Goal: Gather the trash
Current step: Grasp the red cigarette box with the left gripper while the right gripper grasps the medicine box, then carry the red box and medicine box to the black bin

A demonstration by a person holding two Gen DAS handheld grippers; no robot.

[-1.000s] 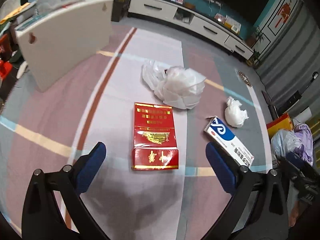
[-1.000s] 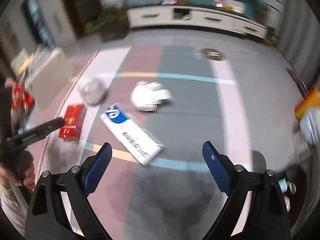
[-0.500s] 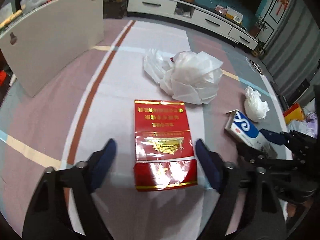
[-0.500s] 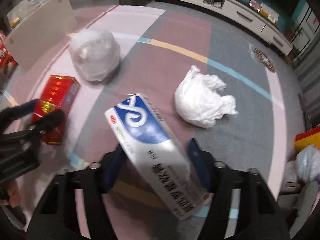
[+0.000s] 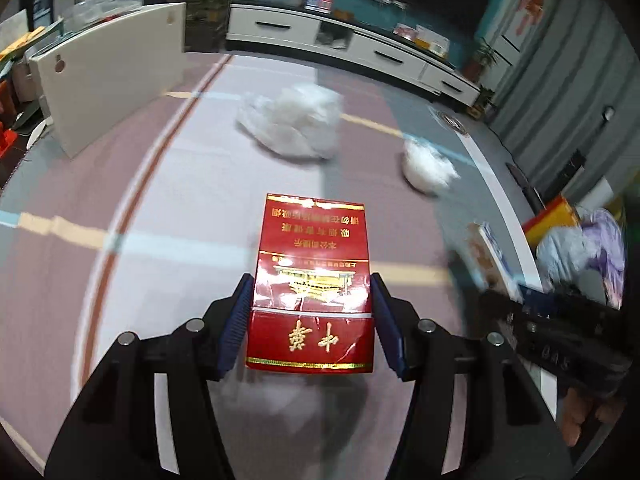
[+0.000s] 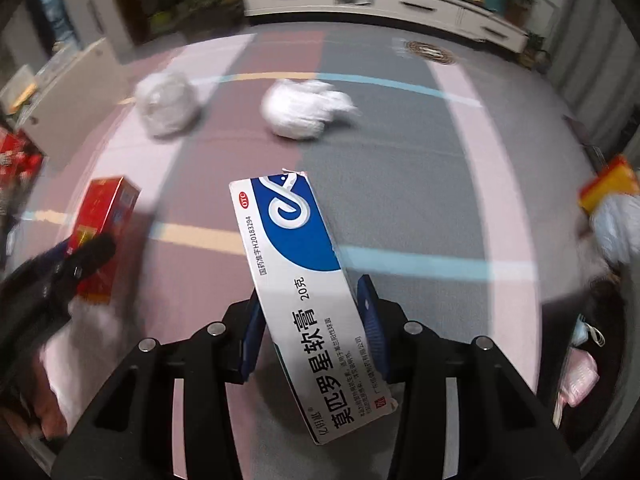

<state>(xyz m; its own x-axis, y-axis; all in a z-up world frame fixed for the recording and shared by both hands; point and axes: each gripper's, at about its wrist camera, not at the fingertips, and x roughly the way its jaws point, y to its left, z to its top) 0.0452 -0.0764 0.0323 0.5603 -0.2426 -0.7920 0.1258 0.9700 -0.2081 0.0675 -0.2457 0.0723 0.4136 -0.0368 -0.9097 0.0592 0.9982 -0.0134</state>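
A red cigarette carton (image 5: pixel 312 248) with gold lettering sits between the blue pads of my left gripper (image 5: pixel 311 284). Its jaws are closing and the pads press on both long sides. In the right wrist view the same carton (image 6: pixel 106 216) is tipped up off the striped floor mat. My right gripper (image 6: pixel 310 292) has a white and blue medicine box (image 6: pixel 296 264) between its closing jaws, gripped at the sides and held slanted above the floor. A large crumpled white plastic bag (image 5: pixel 292 124) and a smaller white wad (image 5: pixel 428 164) lie on the mat beyond.
A white board (image 5: pixel 112 80) leans at the left. A long white cabinet (image 5: pixel 360 52) runs along the back wall. At the right edge lies a pile with a yellow and red box (image 5: pixel 552 220) and bags. A round floor drain (image 5: pixel 452 122) is beyond the wad.
Both grippers went from wide open to closed around their boxes. The left moved up to the red carton, the right onto the medicine box, which is now off the floor.
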